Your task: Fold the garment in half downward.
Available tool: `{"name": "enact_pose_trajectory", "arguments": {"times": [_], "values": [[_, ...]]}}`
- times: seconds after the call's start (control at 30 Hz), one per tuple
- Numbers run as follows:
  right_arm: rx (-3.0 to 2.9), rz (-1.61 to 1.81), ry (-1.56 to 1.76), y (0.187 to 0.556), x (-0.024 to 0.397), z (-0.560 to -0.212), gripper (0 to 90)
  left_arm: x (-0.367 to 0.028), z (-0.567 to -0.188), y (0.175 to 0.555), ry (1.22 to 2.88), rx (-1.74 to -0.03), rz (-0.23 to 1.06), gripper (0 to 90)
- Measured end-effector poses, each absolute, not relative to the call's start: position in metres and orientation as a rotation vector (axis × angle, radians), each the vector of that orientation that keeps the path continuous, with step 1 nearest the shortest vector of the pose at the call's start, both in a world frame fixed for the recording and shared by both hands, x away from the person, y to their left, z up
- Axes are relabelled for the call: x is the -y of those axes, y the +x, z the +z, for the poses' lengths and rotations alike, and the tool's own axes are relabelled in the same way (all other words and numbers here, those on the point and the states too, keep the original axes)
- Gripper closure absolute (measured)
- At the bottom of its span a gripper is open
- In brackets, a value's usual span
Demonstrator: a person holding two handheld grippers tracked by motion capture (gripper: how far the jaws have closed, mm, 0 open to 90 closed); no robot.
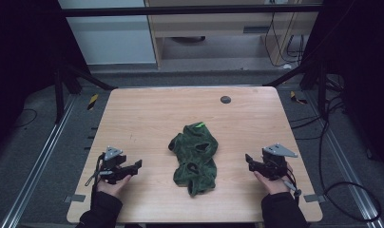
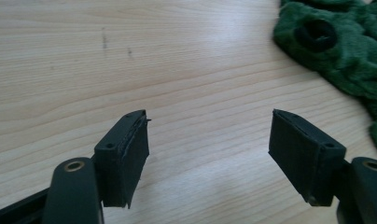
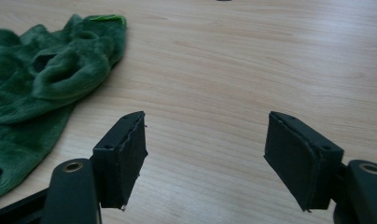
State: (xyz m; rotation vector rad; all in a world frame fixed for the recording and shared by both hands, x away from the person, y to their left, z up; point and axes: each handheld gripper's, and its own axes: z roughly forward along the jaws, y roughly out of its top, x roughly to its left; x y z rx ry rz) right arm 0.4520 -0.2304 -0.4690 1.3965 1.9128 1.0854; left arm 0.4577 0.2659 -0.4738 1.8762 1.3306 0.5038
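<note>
a light wooden table (image 1: 147,118) takes up the middle of the high view, with grey floor and metal rails around it. near the middle of the table, a little toward the person's side, lies a crumpled green cloth (image 1: 195,156), fuzzy, with dark holes or folds in it and a small bright green tag (image 1: 199,125) at its far end. the left gripper (image 1: 135,166) sits low over the table to the left of the cloth and apart from it, held in the left hand (image 1: 111,185); in the left gripper view its jaws stand wide apart over bare wood with nothing between them. the right gripper (image 1: 249,160) is to the right of the cloth, also apart from it, held in the right hand (image 1: 273,183); its jaws too are spread wide and empty. a small dark round disc (image 1: 225,99) sits near the far edge of the table.
</note>
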Motion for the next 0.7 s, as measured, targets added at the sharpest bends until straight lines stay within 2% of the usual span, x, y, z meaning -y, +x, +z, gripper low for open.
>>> {"name": "enact_pose_trajectory", "arguments": {"times": [0.3, 0.7], "values": [[-1.981, 1.114, 1.362, 0.450, 0.218, -0.466, 32.7, -0.254, -0.465, 0.455, 1.891, -1.252, 0.458, 34.2], [-2.011, 1.174, 1.317, 0.458, 0.206, -0.446, 35.9, -0.238, -0.449, 0.468, 1.903, -1.192, 0.446, 35.4]]}}
